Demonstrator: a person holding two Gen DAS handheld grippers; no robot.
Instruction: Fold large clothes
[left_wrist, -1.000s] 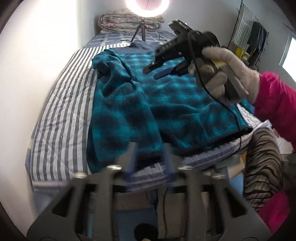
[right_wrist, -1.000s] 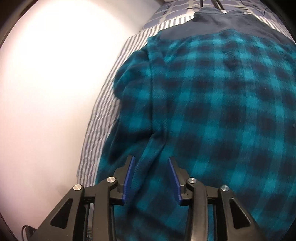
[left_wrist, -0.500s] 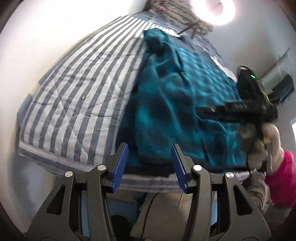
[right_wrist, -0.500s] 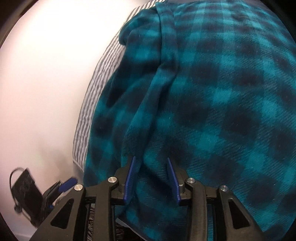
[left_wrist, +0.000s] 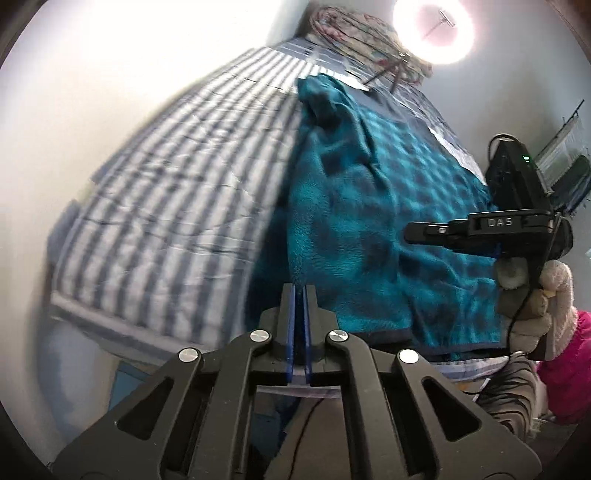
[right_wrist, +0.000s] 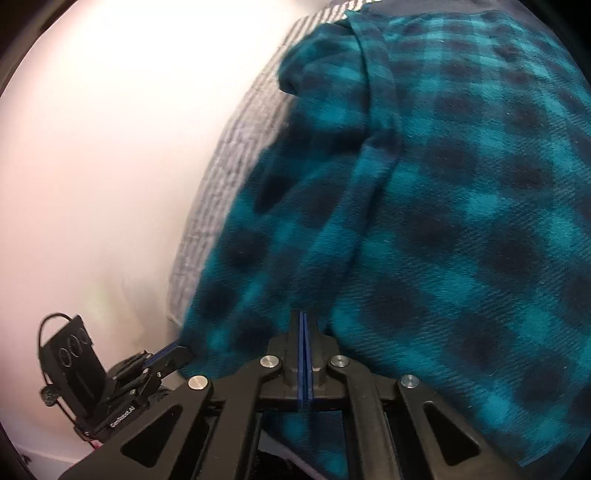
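A large teal and black plaid fleece garment (left_wrist: 369, 221) lies spread on a striped bed; it fills the right wrist view (right_wrist: 443, 221). My left gripper (left_wrist: 300, 291) is shut, its blue pads pressed together at the garment's near left edge, gripping the hem there. My right gripper (right_wrist: 303, 317) is shut on a fold of the fleece near its lower edge. The right gripper shows side-on in the left wrist view (left_wrist: 480, 232), held by a gloved hand. The left gripper shows at the lower left of the right wrist view (right_wrist: 162, 358), touching the garment's corner.
The bed has a blue and white striped quilt (left_wrist: 166, 206) beside a white wall (left_wrist: 74, 92). A ring light (left_wrist: 434, 31) and folded bedding (left_wrist: 362, 37) are at the far end. The person's pink sleeve (left_wrist: 565, 350) is at the right.
Both grippers were open and have closed on the fleece's near edge. The left gripper moved in to the garment's left corner; the right came lower onto a fold.
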